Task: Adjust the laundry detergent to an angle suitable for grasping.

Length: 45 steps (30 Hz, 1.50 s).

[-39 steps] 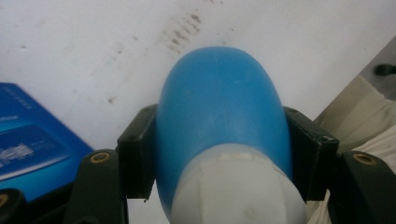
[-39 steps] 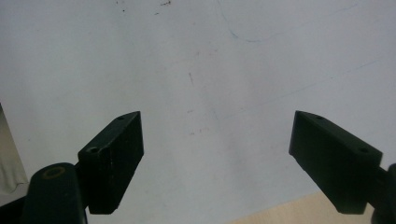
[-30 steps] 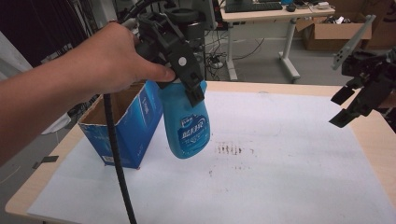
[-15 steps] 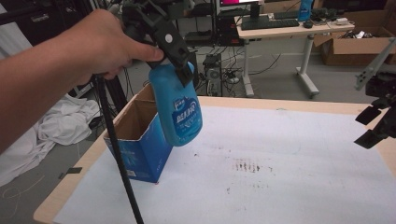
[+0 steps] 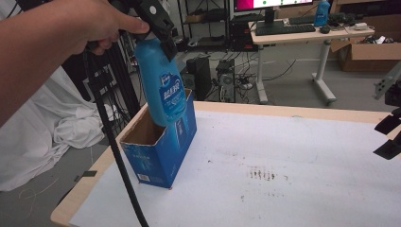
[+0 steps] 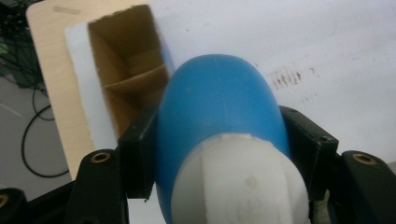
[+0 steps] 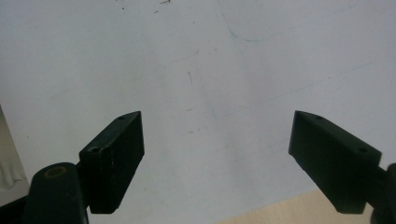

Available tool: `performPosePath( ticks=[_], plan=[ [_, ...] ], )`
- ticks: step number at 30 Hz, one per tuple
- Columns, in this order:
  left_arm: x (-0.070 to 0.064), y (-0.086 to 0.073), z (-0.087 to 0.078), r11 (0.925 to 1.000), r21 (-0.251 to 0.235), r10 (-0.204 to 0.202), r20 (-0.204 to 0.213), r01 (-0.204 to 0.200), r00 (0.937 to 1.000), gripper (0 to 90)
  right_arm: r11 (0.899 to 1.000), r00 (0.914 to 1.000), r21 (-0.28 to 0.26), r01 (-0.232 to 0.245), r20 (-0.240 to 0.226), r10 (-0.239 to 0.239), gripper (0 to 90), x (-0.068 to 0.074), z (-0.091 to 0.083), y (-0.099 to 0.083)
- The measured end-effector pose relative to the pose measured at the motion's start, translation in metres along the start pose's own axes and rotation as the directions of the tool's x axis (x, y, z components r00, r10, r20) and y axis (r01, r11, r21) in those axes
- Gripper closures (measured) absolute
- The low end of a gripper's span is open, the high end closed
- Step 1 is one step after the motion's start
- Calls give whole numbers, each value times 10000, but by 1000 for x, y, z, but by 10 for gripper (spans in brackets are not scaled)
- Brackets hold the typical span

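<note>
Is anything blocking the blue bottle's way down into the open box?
Nothing visible blocks it. The blue bottle, clamped in the left hand-held gripper, already has its base at the mouth of the blue cardboard box. In the left gripper view a cardboard divider crosses the inside, but the near compartment looks empty.

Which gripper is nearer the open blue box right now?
Left. The left gripper holds the blue bottle right above the blue box; the right gripper hangs open at the table's far right edge.
</note>
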<state>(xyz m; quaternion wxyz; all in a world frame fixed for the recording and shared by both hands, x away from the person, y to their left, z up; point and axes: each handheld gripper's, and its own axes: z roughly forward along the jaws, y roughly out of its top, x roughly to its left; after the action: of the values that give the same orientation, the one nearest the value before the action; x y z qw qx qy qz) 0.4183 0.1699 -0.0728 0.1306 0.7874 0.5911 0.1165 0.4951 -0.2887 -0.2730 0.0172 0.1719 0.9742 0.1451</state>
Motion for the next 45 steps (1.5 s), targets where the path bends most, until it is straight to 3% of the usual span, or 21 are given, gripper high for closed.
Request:
performPosePath(
  ticks=[6, 11, 15, 26, 35, 40, 45],
  plan=[
    [22, 0, 9, 9962, 80, -864, -298, 867, 9958, 377, 10000, 10000, 37, -41, 42, 40, 181, -1, -2, 0],
    [30, 1, 14, 9926, 42, -1209, -544, 1213, 9912, 377, 10000, 10000, -11, -28, 60, 28, 183, -1, -4, 1],
    [38, -1, 29, 9881, 48, -1525, -835, 1534, 9848, 377, 9999, 10000, 95, -53, 81, 52, 181, -1, -2, 1],
    [52, -13, 72, 9826, 160, -1825, -1052, 1851, 9776, 377, 9998, 9999, 176, -83, 85, 82, 182, -2, -2, 0],
    [58, -22, 105, 9808, 302, -1890, -976, 1927, 9771, 377, 9997, 9999, 222, -123, 79, 122, 182, -4, 0, 0],
    [59, -29, 131, 9812, 430, -1832, -1020, 1883, 9778, 377, 9994, 9999, 313, -115, 34, 114, 181, -3, 3, 2],
    [60, -33, 145, 9813, 476, -1815, -974, 1867, 9786, 377, 9993, 9999, 341, -130, 31, 129, 182, -3, 4, 2]
  ],
)
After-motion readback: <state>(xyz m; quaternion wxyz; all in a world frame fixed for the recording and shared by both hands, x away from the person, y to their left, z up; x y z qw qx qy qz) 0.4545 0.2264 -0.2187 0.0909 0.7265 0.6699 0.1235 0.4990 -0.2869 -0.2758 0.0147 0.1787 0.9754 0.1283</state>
